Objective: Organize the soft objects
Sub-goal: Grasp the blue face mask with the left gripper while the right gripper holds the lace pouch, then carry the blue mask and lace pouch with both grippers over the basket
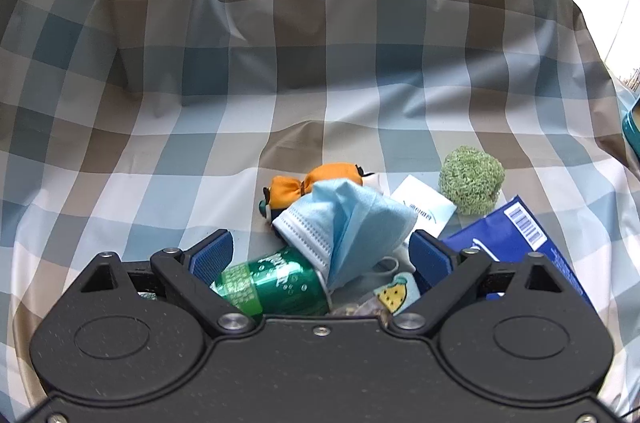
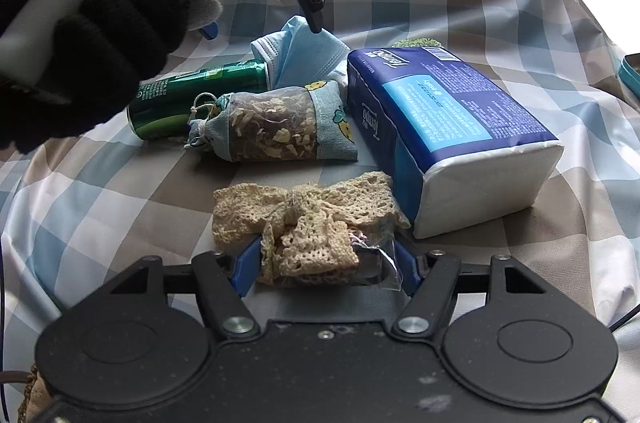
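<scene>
two grippers work over a blue, brown and white checked cloth [image 2: 120,207] that covers the whole surface and rises into a draped wall at the back.

at the far left of the right wrist view a black-gloved hand [image 2: 80,63] holds the left gripper [image 1: 320,247] above the pile. its blue-padded fingers [image 1: 212,253] are spread wide and hold nothing; from its own camera they straddle the green can and the mask.

the green can [image 2: 192,99] lies on its side, its end touching a crumpled blue face mask [image 1: 352,219], which stands up in a loose peak. behind the mask in the left wrist view sits an orange stuffed toy [image 1: 320,179], partly hidden. just in front of the can lies a drawstring sachet [image 2: 272,127] with a clear window full of dried petals and yellow cartoon prints on its fabric ends.

nearer the right wrist camera is a cream lace bow [image 2: 308,219] in clear plastic wrap. the right gripper [image 2: 328,263] has its blue fingers [image 2: 246,263] on either side of the bow's lower part, touching it, so it appears to be clamped on it.

right of the mask in the left wrist view lies a small white packet [image 1: 424,207], and beside that a green scrubber ball [image 1: 472,185]. a blue tissue pack [image 2: 452,131] lies right of the sachet and bow. at the far right edge a teal tin [image 2: 632,75] is only partly visible.
</scene>
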Tool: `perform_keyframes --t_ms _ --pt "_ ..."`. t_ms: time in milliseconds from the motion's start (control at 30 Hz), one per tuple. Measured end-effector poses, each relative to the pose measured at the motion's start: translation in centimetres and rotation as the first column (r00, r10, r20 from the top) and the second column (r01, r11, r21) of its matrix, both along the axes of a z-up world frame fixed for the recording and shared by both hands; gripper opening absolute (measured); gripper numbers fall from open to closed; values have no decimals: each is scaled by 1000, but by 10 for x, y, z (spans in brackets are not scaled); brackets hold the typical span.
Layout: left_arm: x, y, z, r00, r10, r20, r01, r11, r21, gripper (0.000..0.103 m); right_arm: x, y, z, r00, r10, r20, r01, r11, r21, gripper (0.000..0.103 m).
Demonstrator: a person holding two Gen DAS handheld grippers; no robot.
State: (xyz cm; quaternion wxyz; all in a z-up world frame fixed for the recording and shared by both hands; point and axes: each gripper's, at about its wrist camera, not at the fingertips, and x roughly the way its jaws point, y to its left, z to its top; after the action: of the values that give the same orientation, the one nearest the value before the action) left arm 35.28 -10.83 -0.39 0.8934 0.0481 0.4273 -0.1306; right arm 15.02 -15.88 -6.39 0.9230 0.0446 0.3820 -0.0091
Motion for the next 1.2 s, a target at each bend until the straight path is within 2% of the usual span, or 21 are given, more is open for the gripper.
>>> perform_keyframes --t_ms 167,333,367,467,600,867,1200 --pt "19 -10 -7 999 18 -26 -18 1000 -20 92 0 -1 0 1000 -3 -1 3 1000 4 67" --pt "37 -17 -21 997 34 -67 -33 999 15 92 0 -1 0 1000 -5 -1 5 1000 2 67" --pt "40 -17 -24 996 26 -81 -26 1000 2 89 0 -1 0 1000 -6 -2 6 1000 4 67" --pt "41 -16 -24 995 17 -100 -20 999 -28 69 0 -1 0 1000 -7 -3 7 1000 6 67" --pt "33 -15 -17 997 -16 -69 15 1000 -21 56 0 0 0 1000 -8 -3 8 1000 1 67" --pt "8 3 9 998 -48 -30 46 997 -69 56 1 0 0 1000 -10 -7 10 1000 -2 67" --pt "-50 28 46 995 -81 56 87 990 -113 56 1 0 0 999 -25 -19 25 1000 0 66"
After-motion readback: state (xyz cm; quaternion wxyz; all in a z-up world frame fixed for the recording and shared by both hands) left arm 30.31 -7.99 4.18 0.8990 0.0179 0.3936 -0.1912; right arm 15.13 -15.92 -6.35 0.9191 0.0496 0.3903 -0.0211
